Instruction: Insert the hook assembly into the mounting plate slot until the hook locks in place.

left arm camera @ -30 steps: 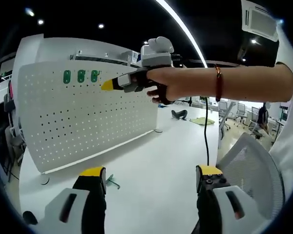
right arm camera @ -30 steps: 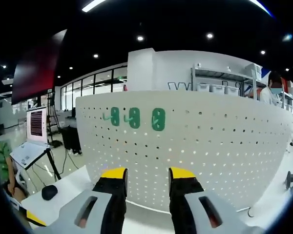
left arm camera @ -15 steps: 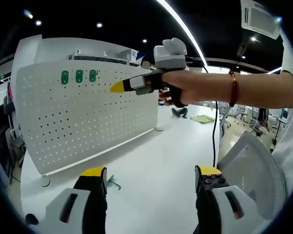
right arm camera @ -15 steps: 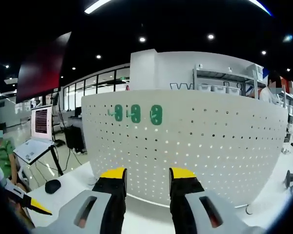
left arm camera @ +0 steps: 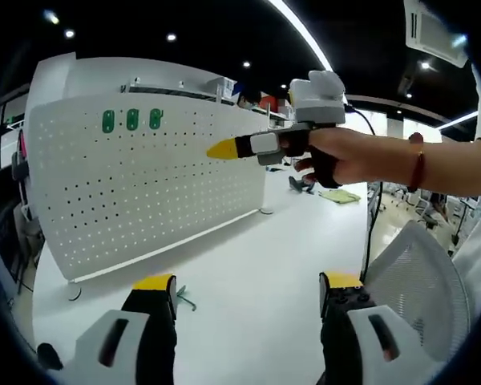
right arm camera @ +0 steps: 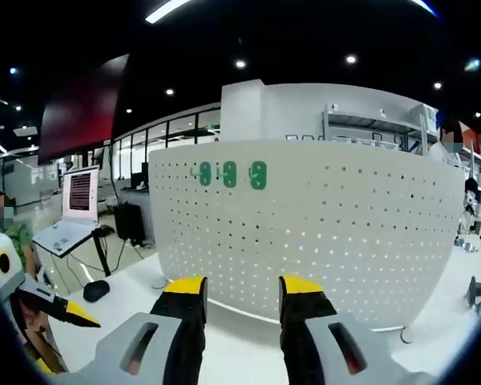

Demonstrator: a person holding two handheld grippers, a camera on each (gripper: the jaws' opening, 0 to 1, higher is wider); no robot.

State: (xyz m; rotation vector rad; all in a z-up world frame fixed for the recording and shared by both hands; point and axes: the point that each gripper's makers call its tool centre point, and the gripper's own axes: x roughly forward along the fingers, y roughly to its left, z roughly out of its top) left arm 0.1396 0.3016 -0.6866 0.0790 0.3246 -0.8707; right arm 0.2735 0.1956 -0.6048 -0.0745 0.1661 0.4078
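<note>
Both grippers are empty. The left gripper (left arm camera: 244, 293) hangs low over the white table (left arm camera: 256, 265), jaws spread wide with nothing between them. A small green hook (left arm camera: 184, 300) lies on the table just inboard of its left jaw tip, loose and ungrasped. I judge this to be the hook assembly to be fitted.

The right gripper (right arm camera: 242, 293) is held up, facing the white pegboard (right arm camera: 345, 233) squarely. Its jaws stand parted with a narrow gap, and the board shows through it. From the left gripper view, the right gripper (left arm camera: 224, 149) sits in the person's hand (left arm camera: 345, 156), its yellow tip aimed at the board and apart from it.

Three green hooks (right arm camera: 230, 174) are mounted in a row near the board's top edge, above and left of the right jaws.

Judgement: the board is upright so its slots face the tools. The insertion step is not yet begun, since the loose hook needs picking up first.
</note>
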